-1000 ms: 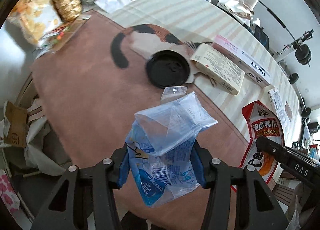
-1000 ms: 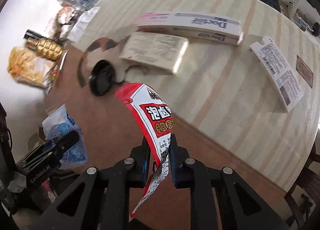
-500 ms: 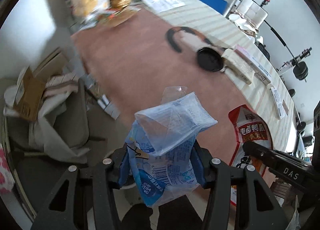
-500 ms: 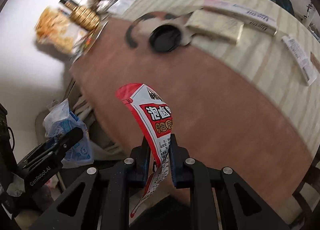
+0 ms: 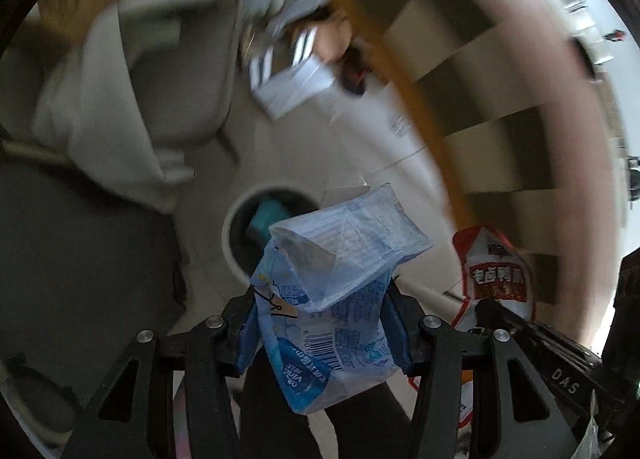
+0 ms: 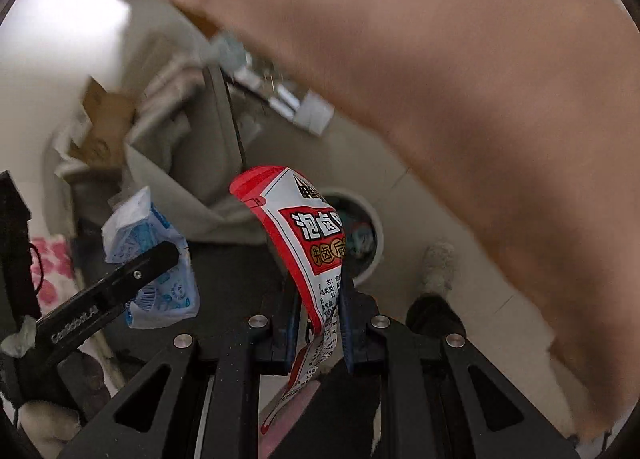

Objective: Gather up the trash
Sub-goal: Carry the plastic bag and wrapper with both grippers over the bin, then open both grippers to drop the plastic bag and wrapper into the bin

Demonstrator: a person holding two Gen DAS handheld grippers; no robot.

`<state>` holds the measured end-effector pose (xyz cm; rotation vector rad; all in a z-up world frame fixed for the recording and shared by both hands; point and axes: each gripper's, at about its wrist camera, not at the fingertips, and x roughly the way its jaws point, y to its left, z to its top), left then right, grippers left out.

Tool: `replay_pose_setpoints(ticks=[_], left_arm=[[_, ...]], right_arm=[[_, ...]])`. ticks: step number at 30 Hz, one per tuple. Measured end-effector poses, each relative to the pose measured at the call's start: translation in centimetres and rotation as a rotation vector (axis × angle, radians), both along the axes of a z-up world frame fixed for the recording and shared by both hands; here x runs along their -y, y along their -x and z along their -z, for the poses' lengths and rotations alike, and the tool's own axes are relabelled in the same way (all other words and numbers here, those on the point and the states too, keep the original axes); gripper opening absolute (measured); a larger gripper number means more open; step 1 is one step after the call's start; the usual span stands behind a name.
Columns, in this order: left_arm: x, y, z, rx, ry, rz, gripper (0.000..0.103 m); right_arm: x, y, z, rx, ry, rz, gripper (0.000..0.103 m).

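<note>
Below, round white-rimmed bin (image 5: 236, 227), mouth open, teal scrap inside, on pale floor. Left gripper (image 5: 326, 335): blue pads pinching a crinkled translucent blue plastic wrapper (image 5: 340, 283), which hangs over the bin's near rim. Right gripper (image 6: 320, 323): pads pressed onto a glossy red-and-white snack pouch (image 6: 308, 243), limp, hanging in front of the bin. Curved brown table edge (image 6: 480, 99) overhangs beyond the bin; grey chair (image 6: 200, 163) beside it; bare floor around the bin

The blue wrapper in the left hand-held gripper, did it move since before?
Yes. The blue wrapper left the tabletop and now hangs low over the floor, near the round white bin.
</note>
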<state>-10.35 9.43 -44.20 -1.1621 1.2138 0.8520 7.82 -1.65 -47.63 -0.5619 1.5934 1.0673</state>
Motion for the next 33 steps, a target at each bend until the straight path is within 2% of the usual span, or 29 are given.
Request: replay_pose_setpoints(ticks=[2, 4, 5, 8, 9, 10, 12, 13, 14, 17, 18, 20, 23, 26, 30, 33], left_arm=[[-0.5, 1.2, 5.2, -0.007, 0.058, -0.029, 0.049], [-0.9, 1.9, 9.1, -0.01, 0.101, -0.053, 0.049], [-0.9, 2.4, 11.1, -0.001, 0.121, -0.066, 0.05], [-1.5, 3.9, 17.6, 0.0, 0.157, -0.12, 0.052], [-1.6, 4.4, 19.3, -0.001, 0.171, -0.137, 0.063], [-1.6, 4.8, 20.8, -0.005, 0.184, -0.151, 0.069], [-1.5, 5.9, 23.3, -0.005, 0.2, -0.19, 0.086], [-1.4, 6.2, 24.1, -0.009, 0.202, -0.199, 0.091], [-1.3, 6.7, 24.7, -0.019, 0.2, -0.204, 0.095], [-0.7, 7.8, 25.3, -0.07, 0.145, -0.198, 0.095], [-0.6, 7.8, 25.1, -0.085, 0.126, -0.194, 0.095], [-0.2, 8.3, 24.6, -0.14, 0.058, -0.176, 0.095], [0.3, 8.5, 23.7, -0.231, -0.013, -0.132, 0.095], [1.0, 8.7, 22.5, -0.273, -0.049, -0.103, 0.095], [1.5, 8.9, 20.8, -0.29, -0.068, -0.082, 0.095], [1.8, 8.8, 19.3, -0.289, -0.072, -0.082, 0.095]], right_arm=[[-0.5, 1.0, 4.6, -0.01, 0.031, -0.014, 0.018], [-0.8, 1.7, 8.4, -0.012, 0.048, -0.024, 0.018], [-1.2, 2.1, 11.5, -0.021, 0.065, -0.033, 0.018], [-2.1, 2.8, 17.4, -0.053, 0.086, -0.046, 0.018], [-2.5, 3.0, 19.7, -0.056, 0.091, -0.051, 0.018], [-2.8, 3.3, 22.0, -0.066, 0.098, -0.062, 0.019], [-3.2, 3.8, 25.2, -0.09, 0.113, -0.08, 0.019], [-3.3, 4.0, 26.8, -0.108, 0.122, -0.088, 0.024], [-3.5, 4.3, 28.0, -0.124, 0.126, -0.095, 0.037], [-3.7, 5.2, 30.2, -0.083, 0.133, -0.127, 0.064], [-3.7, 5.5, 30.5, -0.065, 0.138, -0.138, 0.069], [-3.9, 6.0, 30.6, -0.005, 0.151, -0.164, 0.095], [-3.5, 7.0, 30.3, 0.142, 0.163, -0.218, 0.099], [-3.4, 7.6, 29.7, 0.213, 0.169, -0.249, 0.099], [-3.3, 8.0, 28.1, 0.278, 0.164, -0.272, 0.099], [-3.2, 8.1, 26.2, 0.293, 0.154, -0.265, 0.099]])
